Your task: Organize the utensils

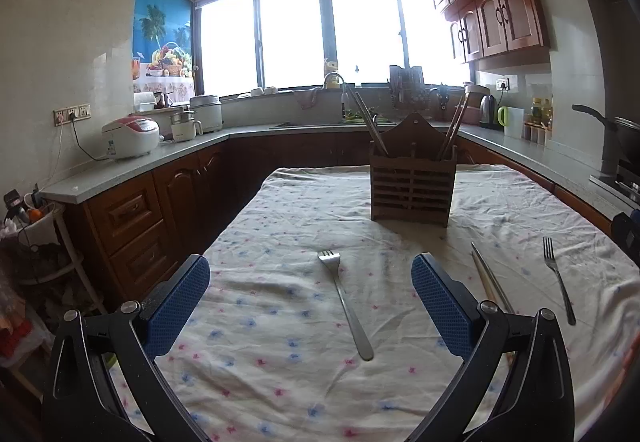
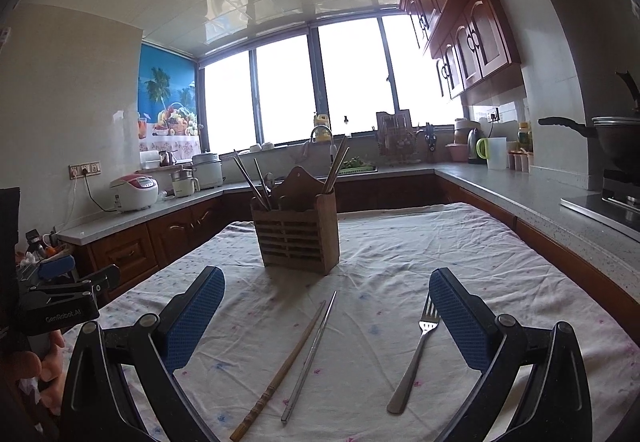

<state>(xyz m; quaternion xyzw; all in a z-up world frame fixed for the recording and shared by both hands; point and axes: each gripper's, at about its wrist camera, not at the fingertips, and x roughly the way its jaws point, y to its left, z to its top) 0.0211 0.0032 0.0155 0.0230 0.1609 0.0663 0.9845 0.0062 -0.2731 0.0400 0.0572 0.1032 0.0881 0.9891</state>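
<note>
A wooden slatted utensil holder (image 1: 412,181) stands on the floral tablecloth (image 1: 280,342), with chopsticks leaning in both ends; it also shows in the right wrist view (image 2: 298,238). A steel fork (image 1: 346,302) lies between the fingers of my open, empty left gripper (image 1: 310,294). A second fork (image 1: 558,278) lies at the right, also in the right wrist view (image 2: 416,354) just inside the right finger of my open, empty right gripper (image 2: 326,314). A wooden chopstick (image 2: 286,366) and a metal chopstick (image 2: 312,354) lie side by side between its fingers.
The left gripper body (image 2: 60,306) shows at the left edge of the right wrist view. Counters ring the table: a rice cooker (image 1: 130,137) at left, a sink (image 1: 320,121) at the back, a wok on a stove (image 2: 616,145) at right.
</note>
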